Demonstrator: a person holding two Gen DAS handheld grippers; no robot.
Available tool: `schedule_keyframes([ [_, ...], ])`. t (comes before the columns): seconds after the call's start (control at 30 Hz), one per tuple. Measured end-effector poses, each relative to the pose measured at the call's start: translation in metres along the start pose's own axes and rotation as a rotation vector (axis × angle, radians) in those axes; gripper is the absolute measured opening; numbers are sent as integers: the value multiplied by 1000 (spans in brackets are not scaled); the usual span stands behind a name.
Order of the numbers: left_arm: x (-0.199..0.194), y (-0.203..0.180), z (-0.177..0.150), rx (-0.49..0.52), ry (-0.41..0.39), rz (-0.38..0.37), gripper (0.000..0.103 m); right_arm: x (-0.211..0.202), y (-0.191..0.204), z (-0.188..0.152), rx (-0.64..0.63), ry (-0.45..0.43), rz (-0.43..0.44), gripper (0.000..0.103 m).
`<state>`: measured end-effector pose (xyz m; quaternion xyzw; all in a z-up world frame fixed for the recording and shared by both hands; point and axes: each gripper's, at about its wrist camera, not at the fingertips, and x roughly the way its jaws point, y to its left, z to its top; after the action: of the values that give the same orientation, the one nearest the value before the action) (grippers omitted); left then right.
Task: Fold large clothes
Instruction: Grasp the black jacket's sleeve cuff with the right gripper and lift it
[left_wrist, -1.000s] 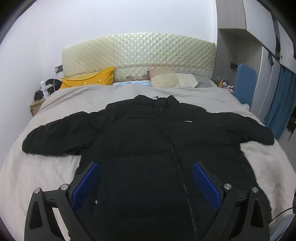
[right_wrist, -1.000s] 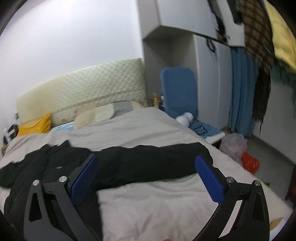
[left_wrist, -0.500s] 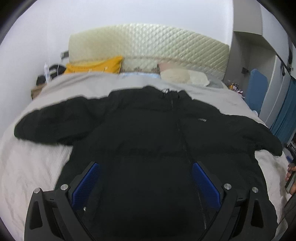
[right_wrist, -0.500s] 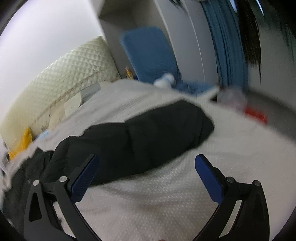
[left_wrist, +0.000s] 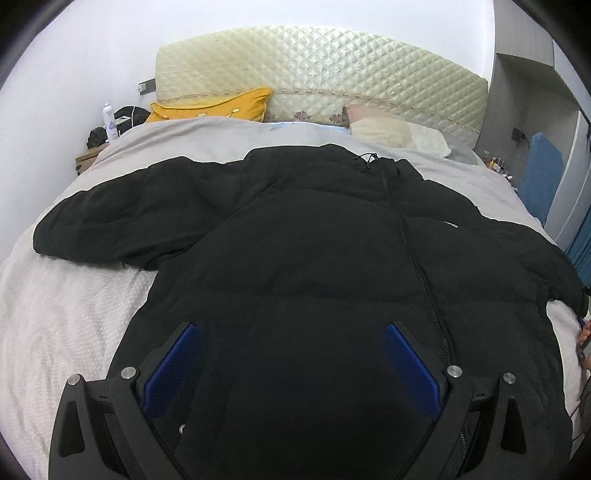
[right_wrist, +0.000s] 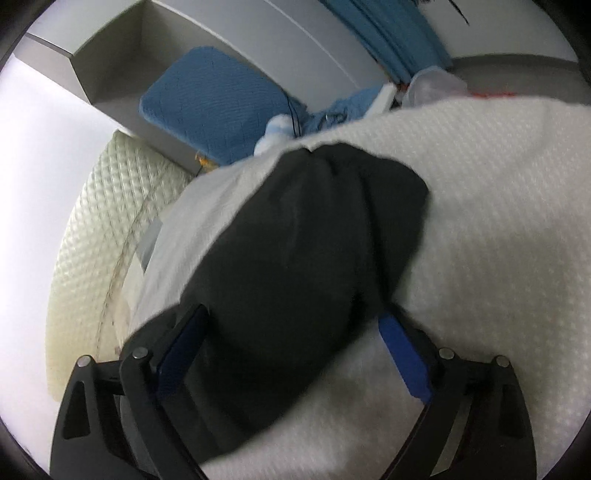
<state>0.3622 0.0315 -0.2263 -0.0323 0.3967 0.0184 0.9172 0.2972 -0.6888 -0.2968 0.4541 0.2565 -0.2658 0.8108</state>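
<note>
A black puffer jacket (left_wrist: 314, 266) lies spread face up on the bed, zipped, collar toward the headboard, both sleeves stretched out sideways. My left gripper (left_wrist: 291, 339) is open and hovers over the jacket's lower body. In the right wrist view the jacket's right sleeve (right_wrist: 306, 258) lies on the white cover, its cuff end pointing away. My right gripper (right_wrist: 295, 328) is open with its blue pads on either side of the sleeve.
The bed has a white textured cover (left_wrist: 55, 314) and a quilted cream headboard (left_wrist: 314, 70). A yellow pillow (left_wrist: 218, 105) and a beige pillow (left_wrist: 395, 133) lie at the head. A blue chair (right_wrist: 214, 99) and blue curtain (right_wrist: 399, 33) stand beside the bed.
My left gripper moved forward and lower over the jacket's body. My right gripper swung down and rolled toward the right sleeve, which now lies between its open fingers.
</note>
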Motion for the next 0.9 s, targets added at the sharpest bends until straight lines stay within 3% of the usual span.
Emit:
schedule_keyframes([
  [0.17, 0, 1, 1, -3, -14, -1, 101, 13, 4, 6, 24, 26, 73, 41],
  [0.23, -4, 1, 4, 4, -26, 14, 101, 8, 14, 14, 2, 7, 74, 14],
  [0.3, -14, 2, 8, 13, -54, 42, 101, -3, 29, 21, -30, -7, 72, 7],
  [0.4, -29, -2, 13, 68, -115, 94, 101, -21, 49, 34, -72, -26, 67, 5],
  [0.57, -35, 2, 12, 75, -77, 8, 101, -64, 92, 52, -186, -77, 71, 5],
  [0.63, -37, 5, 11, 71, -63, 5, 101, -88, 120, 50, -238, -110, 78, 5],
  [0.77, -56, 17, 12, 78, -113, 33, 101, -120, 174, 41, -322, -144, 100, 5],
  [0.9, -77, 28, 12, 86, -139, 0, 101, -149, 233, 22, -436, -155, 110, 5],
])
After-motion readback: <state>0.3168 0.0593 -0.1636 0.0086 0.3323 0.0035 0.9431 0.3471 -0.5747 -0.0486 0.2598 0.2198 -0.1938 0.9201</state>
